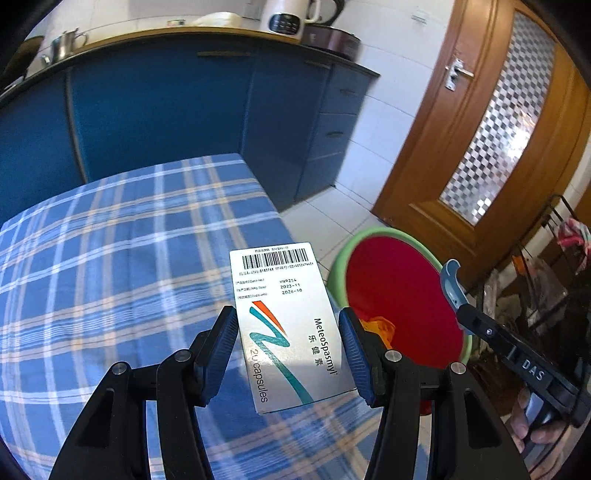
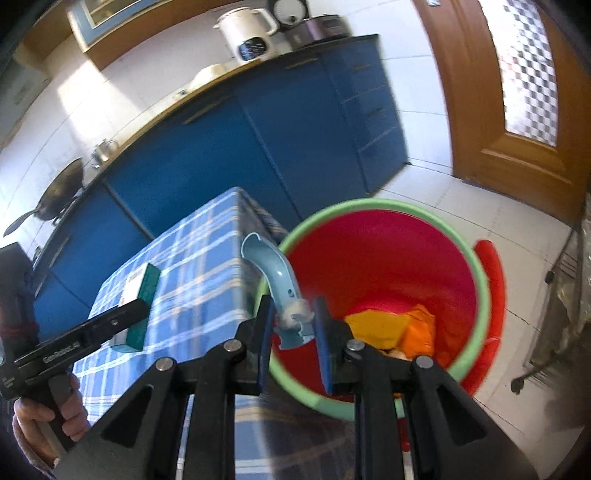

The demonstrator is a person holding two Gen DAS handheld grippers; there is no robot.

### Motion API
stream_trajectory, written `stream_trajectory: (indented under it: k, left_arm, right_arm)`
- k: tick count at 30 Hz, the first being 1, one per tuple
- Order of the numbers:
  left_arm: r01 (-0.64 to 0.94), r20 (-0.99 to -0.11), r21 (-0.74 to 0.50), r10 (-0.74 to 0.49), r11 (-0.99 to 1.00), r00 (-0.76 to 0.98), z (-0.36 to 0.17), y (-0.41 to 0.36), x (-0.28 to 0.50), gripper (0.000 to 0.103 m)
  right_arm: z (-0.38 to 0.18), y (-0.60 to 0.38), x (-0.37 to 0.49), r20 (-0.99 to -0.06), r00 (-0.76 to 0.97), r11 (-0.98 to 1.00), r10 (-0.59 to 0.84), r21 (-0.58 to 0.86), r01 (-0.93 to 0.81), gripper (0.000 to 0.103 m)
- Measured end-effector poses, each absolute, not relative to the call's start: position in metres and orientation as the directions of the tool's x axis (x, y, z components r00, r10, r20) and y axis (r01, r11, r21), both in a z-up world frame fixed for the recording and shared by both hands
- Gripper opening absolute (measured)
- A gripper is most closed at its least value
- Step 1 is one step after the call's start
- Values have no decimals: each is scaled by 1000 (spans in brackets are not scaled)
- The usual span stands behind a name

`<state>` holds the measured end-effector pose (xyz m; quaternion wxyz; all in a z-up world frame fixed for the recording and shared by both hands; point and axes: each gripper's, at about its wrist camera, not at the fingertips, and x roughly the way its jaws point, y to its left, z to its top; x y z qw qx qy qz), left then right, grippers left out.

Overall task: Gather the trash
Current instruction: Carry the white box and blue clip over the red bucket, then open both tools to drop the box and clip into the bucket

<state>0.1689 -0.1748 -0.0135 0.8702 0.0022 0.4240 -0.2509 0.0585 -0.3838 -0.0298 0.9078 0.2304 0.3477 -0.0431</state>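
My left gripper (image 1: 288, 345) is shut on a silver medicine box (image 1: 284, 317) with a barcode and teal-orange logo, held above the right edge of the checked table (image 1: 110, 258). The box also shows in the right wrist view (image 2: 142, 295), white and green. My right gripper (image 2: 293, 325) is shut on a curved light-blue plastic piece (image 2: 275, 273), held over the near-left rim of the red bin with a green rim (image 2: 388, 266). That piece (image 1: 450, 282) and bin (image 1: 399, 291) also show in the left wrist view. Orange and yellow trash (image 2: 395, 326) lies in the bin.
Blue kitchen cabinets (image 1: 166, 110) stand behind the table, with a white kettle (image 1: 288, 16) and pots on the counter. A wooden door (image 1: 491, 122) is at the right. A metal rack with clutter (image 1: 535, 280) stands right of the bin on the tiled floor.
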Motion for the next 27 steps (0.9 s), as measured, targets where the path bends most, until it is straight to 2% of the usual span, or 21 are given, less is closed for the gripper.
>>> stream_trajectory:
  k: [12,22,25,27]
  left_arm:
    - [513,-744,-197,-468,836,477,-18,-208,164,58]
    - [568,-750,-202,-499,798,435,-25,-235,160,58]
    - [583,-755,-210,-510,785,413,-29,-244,159,58]
    - [593,-759,-214,-514,776,399,-33,-252,159,58]
  right_arm:
    - [-60,-426,48,-716,697,837,30,399,375,25]
    - [-54,-436,39,-696,718,818,1,413,400,25]
    - [-49,-440,35,-687,726,821,-13,407,400,32]
    - [-47,-443,31,-684,729,819,-26,404,408,33]
